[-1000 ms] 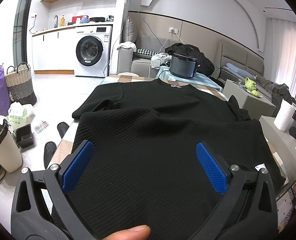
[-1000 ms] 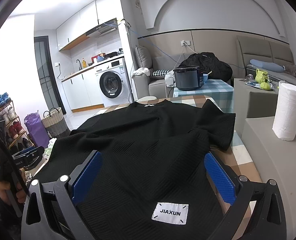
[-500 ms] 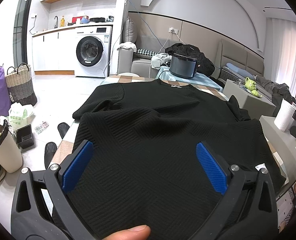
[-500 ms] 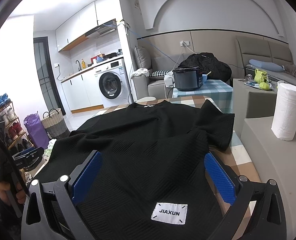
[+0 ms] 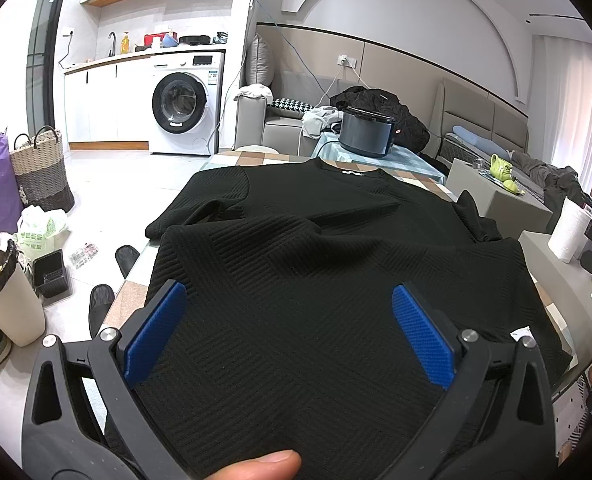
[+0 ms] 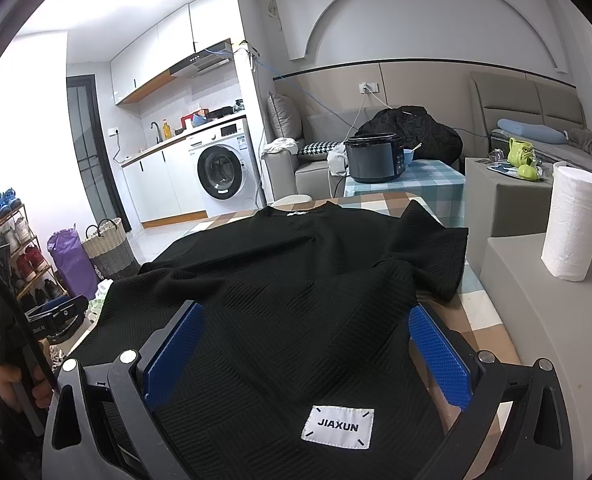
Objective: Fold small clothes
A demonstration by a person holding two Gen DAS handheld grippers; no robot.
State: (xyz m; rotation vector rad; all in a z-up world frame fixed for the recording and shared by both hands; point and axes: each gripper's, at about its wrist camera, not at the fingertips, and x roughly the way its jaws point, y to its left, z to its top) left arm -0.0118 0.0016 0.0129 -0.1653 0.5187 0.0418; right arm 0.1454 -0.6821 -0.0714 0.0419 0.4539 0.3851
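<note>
Checkered tabletop (image 6: 484, 320) is being covered by a black textured T-shirt (image 5: 316, 272), its collar lying toward 12 o'clock. Folding is being judged barely begun — both sleeves are lying out. Left gripper (image 5: 287, 332) and right gripper (image 6: 304, 352) are being held wide apart, gripping nothing; the hem nearest them is being cut off from view.

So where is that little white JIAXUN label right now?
The JIAXUN label sits low in the right wrist view, on the near hem of the black T-shirt, between the open right gripper's blue pads.
</note>
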